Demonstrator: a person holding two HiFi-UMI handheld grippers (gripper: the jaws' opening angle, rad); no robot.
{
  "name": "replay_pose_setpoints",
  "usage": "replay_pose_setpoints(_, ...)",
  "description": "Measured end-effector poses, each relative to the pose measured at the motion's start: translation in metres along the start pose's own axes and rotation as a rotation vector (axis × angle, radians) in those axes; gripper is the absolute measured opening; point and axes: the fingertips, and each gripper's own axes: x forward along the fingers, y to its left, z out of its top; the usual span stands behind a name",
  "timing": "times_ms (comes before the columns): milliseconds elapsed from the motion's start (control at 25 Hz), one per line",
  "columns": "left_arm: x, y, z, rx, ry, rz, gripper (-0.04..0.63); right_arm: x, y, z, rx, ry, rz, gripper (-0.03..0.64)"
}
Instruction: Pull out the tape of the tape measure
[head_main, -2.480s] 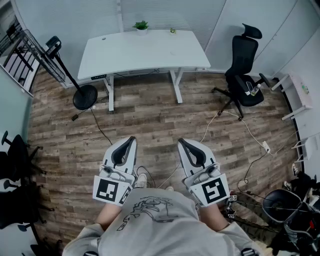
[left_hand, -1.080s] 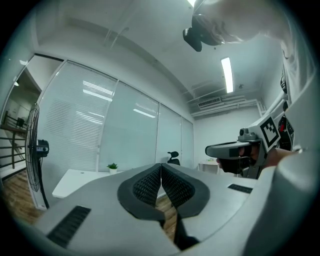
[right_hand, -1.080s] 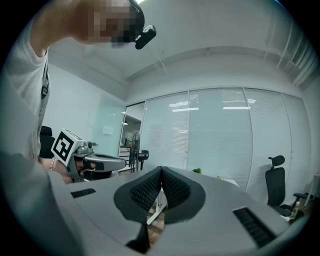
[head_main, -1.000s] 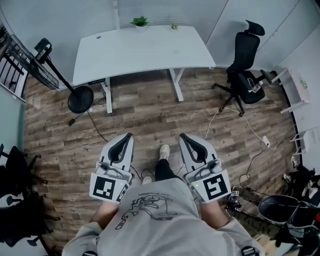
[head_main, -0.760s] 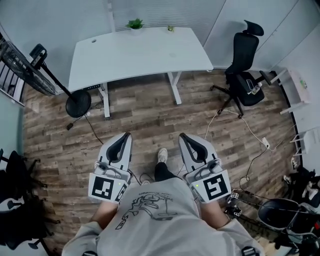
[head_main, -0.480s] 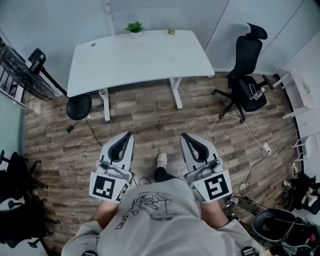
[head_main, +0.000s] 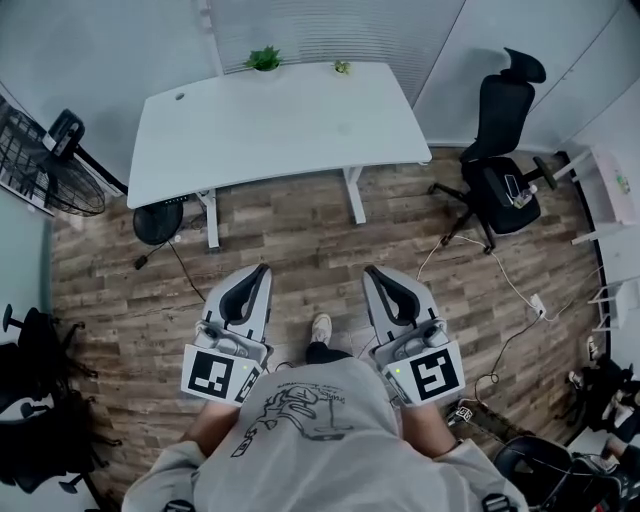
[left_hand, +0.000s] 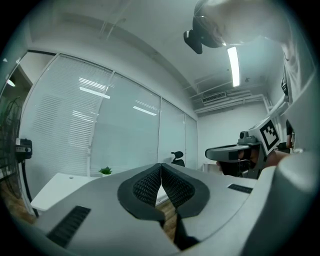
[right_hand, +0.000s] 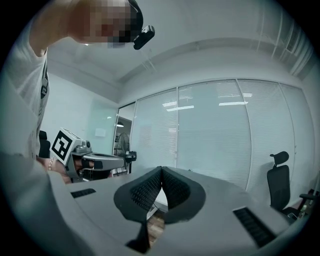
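I see no tape measure that I can name for certain. A small yellowish object (head_main: 342, 67) lies at the far edge of the white table (head_main: 280, 125), too small to identify. My left gripper (head_main: 262, 271) and right gripper (head_main: 372, 272) are held side by side close to the person's body, above the wooden floor and well short of the table. Both point toward the table. In the left gripper view the black ribbed pads (left_hand: 150, 182) meet at the tip with nothing between them. The right gripper's pads (right_hand: 147, 189) touch the same way and hold nothing.
A small potted plant (head_main: 264, 59) stands at the table's back edge. A black office chair (head_main: 505, 170) is at the right, with cables (head_main: 500, 280) on the floor near it. A floor fan (head_main: 60, 160) stands at the left. Black chairs (head_main: 35, 400) are at the lower left.
The table has drawn a little nearer and shifted in the head view as the person steps toward it. Both grippers keep their place by the body and stay shut.
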Motion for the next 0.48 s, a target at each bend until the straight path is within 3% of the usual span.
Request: replay_pose_setpoints(480, 0.089, 0.003, 0.001, -0.012, -0.007, 0.001, 0.021, 0.033, -0.078, -0.002, -0.021, 0.011, 0.023, 0.008)
